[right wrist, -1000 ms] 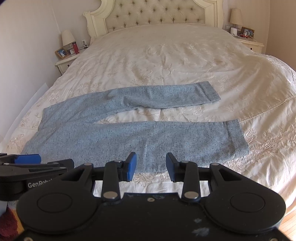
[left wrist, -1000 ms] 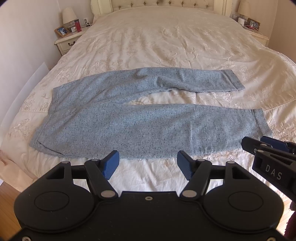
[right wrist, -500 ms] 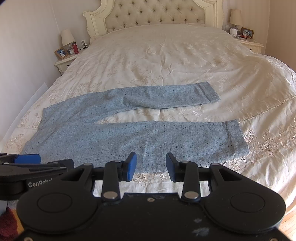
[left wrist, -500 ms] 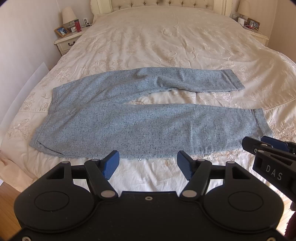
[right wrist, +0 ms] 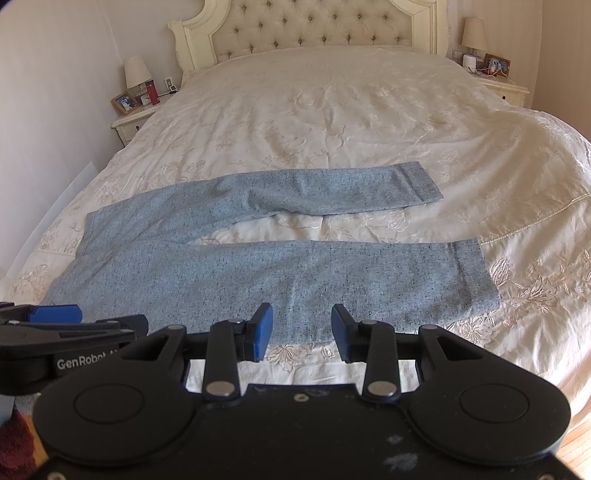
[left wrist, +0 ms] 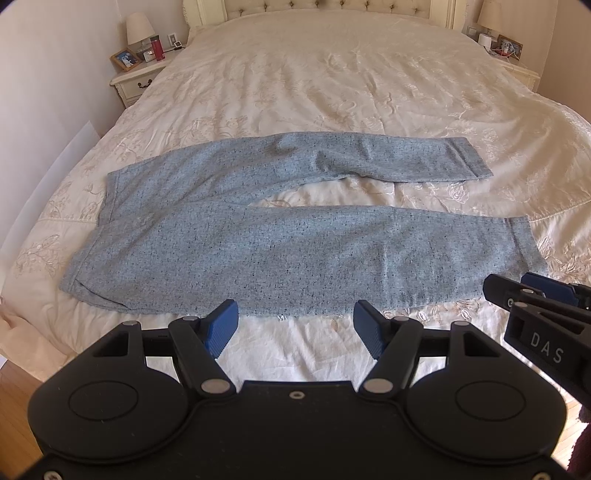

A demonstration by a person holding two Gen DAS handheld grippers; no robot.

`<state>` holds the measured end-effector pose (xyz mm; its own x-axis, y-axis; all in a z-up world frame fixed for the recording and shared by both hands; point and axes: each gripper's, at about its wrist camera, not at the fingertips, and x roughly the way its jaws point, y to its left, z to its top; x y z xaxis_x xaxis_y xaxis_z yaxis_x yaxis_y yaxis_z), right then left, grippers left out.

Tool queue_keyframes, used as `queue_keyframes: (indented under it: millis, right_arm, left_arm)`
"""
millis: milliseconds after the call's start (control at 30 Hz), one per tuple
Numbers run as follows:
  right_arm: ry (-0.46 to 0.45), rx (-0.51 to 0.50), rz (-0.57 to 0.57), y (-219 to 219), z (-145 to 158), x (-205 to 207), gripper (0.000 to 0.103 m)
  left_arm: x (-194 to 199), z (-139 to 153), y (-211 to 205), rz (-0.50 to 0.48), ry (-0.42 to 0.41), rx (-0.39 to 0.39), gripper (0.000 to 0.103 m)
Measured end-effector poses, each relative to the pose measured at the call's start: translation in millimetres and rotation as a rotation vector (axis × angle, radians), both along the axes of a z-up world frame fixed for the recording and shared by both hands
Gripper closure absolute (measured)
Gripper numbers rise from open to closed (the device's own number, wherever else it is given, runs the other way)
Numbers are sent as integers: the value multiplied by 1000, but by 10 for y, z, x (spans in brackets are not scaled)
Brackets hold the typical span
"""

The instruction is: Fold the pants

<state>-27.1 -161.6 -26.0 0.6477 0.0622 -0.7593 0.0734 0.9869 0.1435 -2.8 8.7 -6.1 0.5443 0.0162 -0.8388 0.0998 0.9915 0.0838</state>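
Pants [left wrist: 295, 254] flat, unfolded on bed [left wrist: 332, 81]. Left gripper [left wrist: 295, 325] and right gripper [right wrist: 302, 328] released, empty; pinch near leg's edge only.

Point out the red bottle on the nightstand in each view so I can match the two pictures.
Left wrist view: the red bottle stands at top left on the nightstand, right of the picture frame.
Right wrist view: the red bottle is at upper left, between the picture frame and the bed's edge.
Shared landmark: the lamp behind the bottle.
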Motion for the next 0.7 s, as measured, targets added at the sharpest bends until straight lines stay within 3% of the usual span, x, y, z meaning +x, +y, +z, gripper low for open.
queue_keyframes:
  millis: [700]
  right_arm:
    - [14, 2, 10, -7, -34, 74, 65]
  left_arm:
    - [63, -28, -5, 5, 14, 3, 33]
